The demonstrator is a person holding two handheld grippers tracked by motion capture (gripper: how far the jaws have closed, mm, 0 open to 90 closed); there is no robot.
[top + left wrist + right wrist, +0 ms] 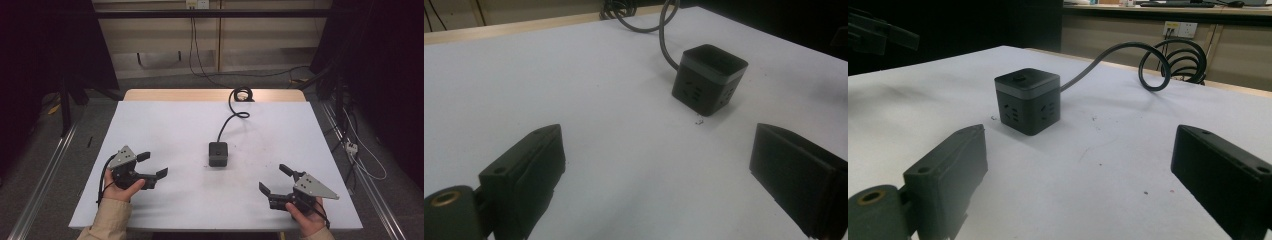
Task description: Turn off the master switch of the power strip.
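1. While both grippers are held low over the table (pixel 165 125), a black socket cube (pixel 218 153) is seen standing just right of the centre of the high view, well apart from each of them
2. The left gripper (pixel 152 165) is found at the lower left of the high view, gripped by a hand (pixel 120 190); its jaws are spread wide with nothing between them
3. The right gripper (pixel 274 180) is found at the lower right, gripped by the other hand (pixel 307 220); its jaws are likewise parted and clamped on nothing
4. A dark cable (pixel 230 120) is run from the cube towards the top of the frame, where it is coiled at the table's far edge
5. Sockets are shown on the cube's (pixel 1028 100) side faces in the right gripper view, and a button on its top
6. Beyond the parted jaws in the left gripper view, the cube (pixel 709 80) is seen at the upper right, resting flat on the white surface
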